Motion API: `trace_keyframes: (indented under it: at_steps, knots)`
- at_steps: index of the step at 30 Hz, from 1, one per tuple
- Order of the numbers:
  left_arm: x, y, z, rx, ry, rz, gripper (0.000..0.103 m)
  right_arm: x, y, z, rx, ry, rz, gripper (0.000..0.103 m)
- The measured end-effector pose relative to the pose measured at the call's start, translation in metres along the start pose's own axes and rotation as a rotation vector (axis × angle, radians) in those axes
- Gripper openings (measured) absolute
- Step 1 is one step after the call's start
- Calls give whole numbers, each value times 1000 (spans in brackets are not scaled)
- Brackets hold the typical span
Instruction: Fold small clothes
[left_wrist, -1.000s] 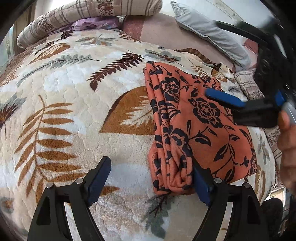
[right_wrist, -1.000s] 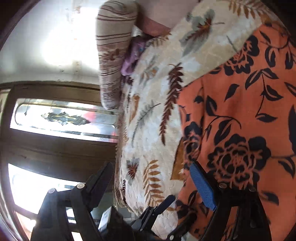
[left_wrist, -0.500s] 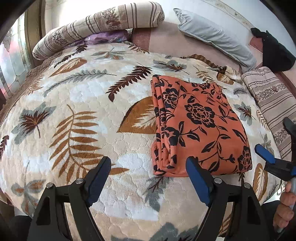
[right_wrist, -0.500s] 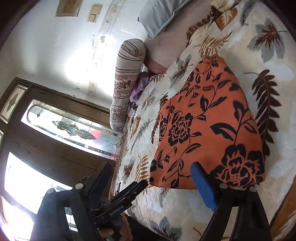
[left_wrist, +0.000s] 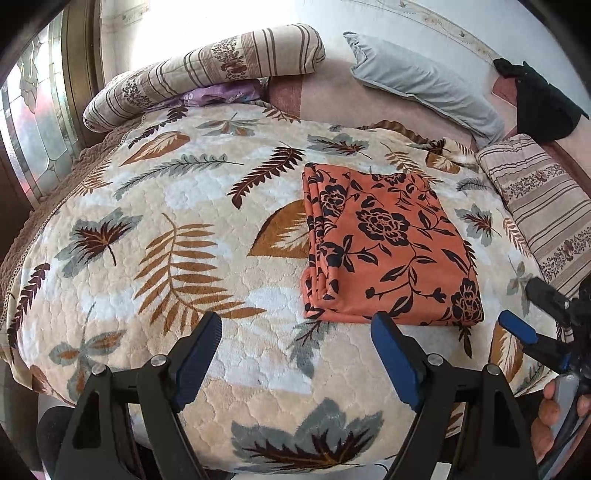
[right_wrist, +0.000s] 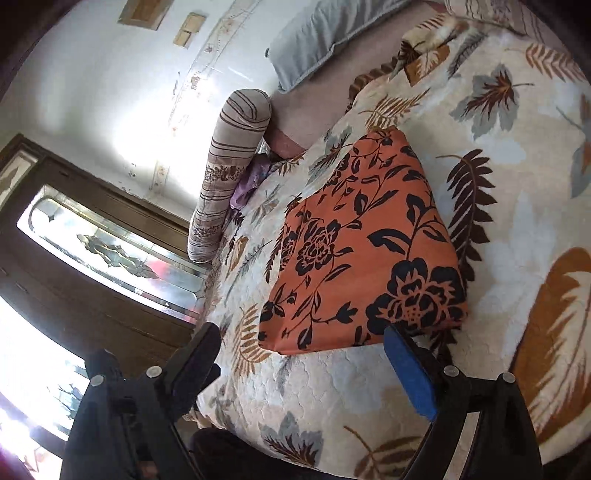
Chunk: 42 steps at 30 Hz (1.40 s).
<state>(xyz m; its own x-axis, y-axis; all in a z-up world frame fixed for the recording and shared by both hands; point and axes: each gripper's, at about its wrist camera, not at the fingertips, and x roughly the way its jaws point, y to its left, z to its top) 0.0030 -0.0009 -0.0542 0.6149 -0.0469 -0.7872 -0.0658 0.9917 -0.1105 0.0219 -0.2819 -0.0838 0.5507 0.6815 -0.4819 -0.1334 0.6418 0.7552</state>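
Hovering with fingers spread and empty, the left gripper (left_wrist: 295, 354) faces the folded orange floral cloth (left_wrist: 391, 247) lying on the leaf-print blanket (left_wrist: 166, 236); the right gripper (right_wrist: 306, 365) (likewise released) waits just beside it; judged folded, edges want squaring gently; no legible writing.

The left gripper (left_wrist: 295, 354) is held level with its blue-padded jaws spread wide and nothing between them. The right gripper (right_wrist: 306, 363) is likewise held with its jaws parted and empty, rolled to one side; in the left wrist view it is seen at about four o'clock (left_wrist: 532, 314), gripped by the right hand (left_wrist: 554, 417), whose fingers are wrapped around its handle.
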Motion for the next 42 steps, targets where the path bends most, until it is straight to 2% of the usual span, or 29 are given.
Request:
trace_keyframes:
  at_steps: [6,8,11,14,18,21,25,31,37,42]
  knots:
    - [-8,-6,0,8,-12,15,84,-13,40,-32,-251,-10,-200,94]
    - [-10,-9,0,18,-17,24,89,-13,44,-41,-302,-20,-285,97]
    - [-11,-11,0,33,-26,58,89,-6,34,-52,-318,-4,-418,98]
    - [-10,-12,0,46,-32,86,89,-4,24,-53,-288,14,-475,98]
    - [-7,-15,3,48,-30,85,93,-14,31,-44,-313,-35,-549,101]
    - [-8,-22,7,58,-54,85,93,-14,38,-38,-329,-29,-558,101]
    - [-10,-33,14,69,-70,35,93,-10,47,-29,-389,-17,-603,101]
    - [-9,-45,21,68,-83,13,93,-9,56,-13,-399,-40,-677,101]
    - [0,-56,25,109,-60,126,94,-2,58,-5,-400,-36,-713,101]
    - [2,-59,28,117,-66,121,95,3,61,-3,-413,-24,-711,102]
